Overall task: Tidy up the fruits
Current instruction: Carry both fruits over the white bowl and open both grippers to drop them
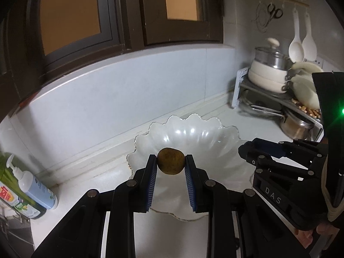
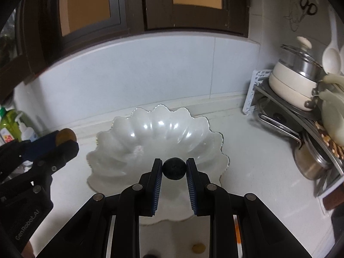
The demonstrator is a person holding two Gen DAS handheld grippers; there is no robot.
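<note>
- Bottles (image 1: 28,191) stand on the white worktop (image 1: 90,185) well left of the scalloped glass bowl (image 1: 193,133): a green one and a white pump bottle just beside it.
- Left tool (image 1: 171,161) hangs over the near-left rim of the bowl, its blue-padded fingers (image 1: 151,182) pressed on either side of a yellow-brown round fruit (image 1: 171,161); the fruit sits between the tips, above the bowl's near edge and clear of the worktop.
- In the right wrist view the same left tool (image 2: 64,142) shows at the left of the bowl, the yellow-brown fruit (image 2: 65,136) pinched at its tip.
- Bowl itself is clear and shiny, resting on the worktop below the dark-framed window (image 1: 129,17), with pale tiles between the two.
- Right tool (image 2: 174,168) is poised over the bowl's near rim, its narrow gap filled by a small dark round fruit (image 2: 174,168) clamped between the blue pads (image 2: 157,189).
- From the left wrist camera the right tool (image 1: 247,150) appears at the right of the bowl, seen side-on; its fruit cannot be made out there.
- Near the bottom edge, on the worktop closer than the bowl, another yellowish fruit (image 2: 198,248) lies blurred.
- Metal rack (image 2: 301,116) stands right of the bowl, carrying a cream pot (image 2: 292,86) with a glass lid; a steel pan (image 2: 311,163) sits beneath.
- White spoons (image 1: 303,45) and scissors (image 1: 274,14) hang on the wall above the rack.
</note>
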